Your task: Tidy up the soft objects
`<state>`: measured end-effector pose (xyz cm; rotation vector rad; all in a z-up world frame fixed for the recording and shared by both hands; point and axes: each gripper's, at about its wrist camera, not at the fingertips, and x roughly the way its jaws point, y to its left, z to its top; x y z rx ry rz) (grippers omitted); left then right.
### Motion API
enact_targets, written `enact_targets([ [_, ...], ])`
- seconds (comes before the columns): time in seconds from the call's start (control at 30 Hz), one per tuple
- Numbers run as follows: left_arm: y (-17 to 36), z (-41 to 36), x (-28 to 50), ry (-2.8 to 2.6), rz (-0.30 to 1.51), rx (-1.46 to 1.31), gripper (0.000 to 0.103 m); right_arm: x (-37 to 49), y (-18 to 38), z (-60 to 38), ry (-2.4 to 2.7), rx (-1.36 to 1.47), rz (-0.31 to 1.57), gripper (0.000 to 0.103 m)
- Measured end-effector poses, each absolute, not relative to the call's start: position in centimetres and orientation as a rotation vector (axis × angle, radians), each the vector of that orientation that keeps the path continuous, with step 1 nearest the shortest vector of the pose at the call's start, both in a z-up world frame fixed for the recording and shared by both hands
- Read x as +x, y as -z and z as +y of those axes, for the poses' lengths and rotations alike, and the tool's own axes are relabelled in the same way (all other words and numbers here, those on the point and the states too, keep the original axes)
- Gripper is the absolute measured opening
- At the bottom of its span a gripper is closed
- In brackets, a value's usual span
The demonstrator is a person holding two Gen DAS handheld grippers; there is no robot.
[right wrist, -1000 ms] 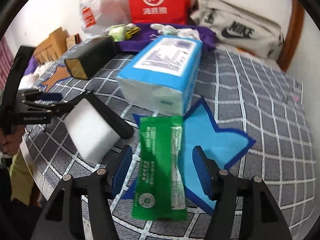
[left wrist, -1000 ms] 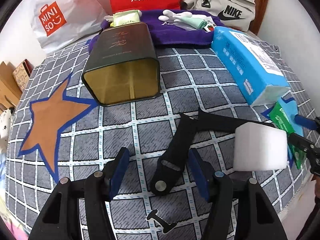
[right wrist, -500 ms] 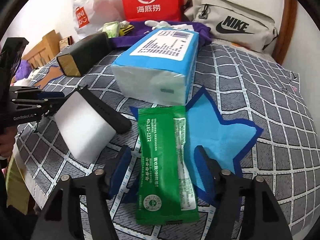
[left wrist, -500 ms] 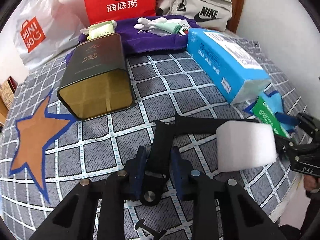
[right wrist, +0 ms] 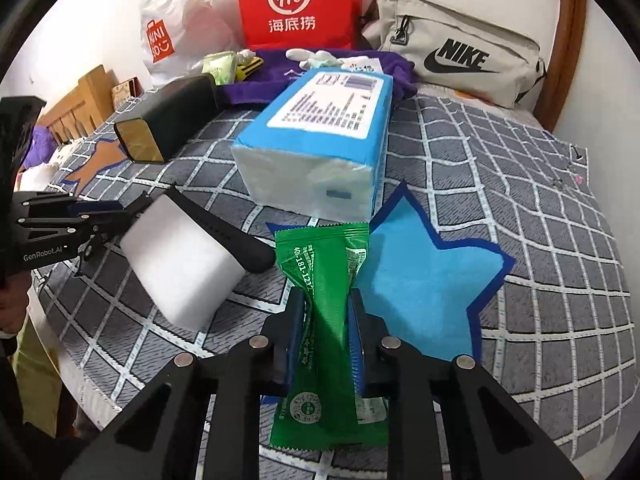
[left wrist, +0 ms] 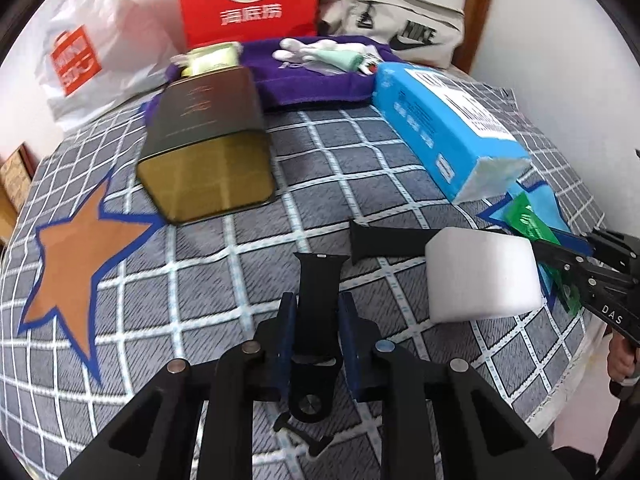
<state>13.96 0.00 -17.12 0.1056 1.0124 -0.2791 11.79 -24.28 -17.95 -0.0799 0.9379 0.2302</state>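
My left gripper (left wrist: 317, 304) is shut on one black watch strap (left wrist: 320, 276), which lies on the checked bedspread (left wrist: 224, 264). A second black strap piece (left wrist: 384, 238) lies just beyond it, running under a white foam block (left wrist: 484, 276). In the right wrist view my right gripper (right wrist: 327, 304) has its jaws closing on a green packet (right wrist: 320, 256). The pads pinch the packet's middle so it creases. The packet lies partly on a blue star patch (right wrist: 424, 280).
A blue tissue pack (right wrist: 320, 148) and a dark tin (left wrist: 204, 140) lie further back. Behind them are a purple cloth (left wrist: 316, 76) with small items, a red bag (left wrist: 248, 4), a white bag (left wrist: 80, 52) and a beige bag (right wrist: 460, 48). An orange star patch (left wrist: 76, 248) is at left.
Both grippers stood open a second ago. The left jaws shut onto the black strap first, then the right jaws came together on the green packet, creasing it.
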Motion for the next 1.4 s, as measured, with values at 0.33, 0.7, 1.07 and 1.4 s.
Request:
enact_targets([
  [0.33, 13.7, 2.6, 13.3, 0.265, 0.95, -0.005, 0.02, 10.9, 13.7, -24.2, -0.239, -0.081, 0.87, 0.021],
  [0.7, 9.4, 3.6, 14.0, 0.247, 0.866, -0.05, 0.02, 12.3, 10.1, -23.6, -0.279, -0.048, 0.828, 0.021],
  [1.07, 6.8, 2.9, 16.8, 0.226, 0.828, -0.05, 0.02, 15.3, 7.9, -22.7, -0.31, -0.068, 0.794, 0.021],
  [1.4, 5.4, 2.3, 20.2, 0.23, 0.811, -0.05, 0.02, 18.8, 6.6, -22.7, -0.321, -0.052, 0.771, 0.021],
])
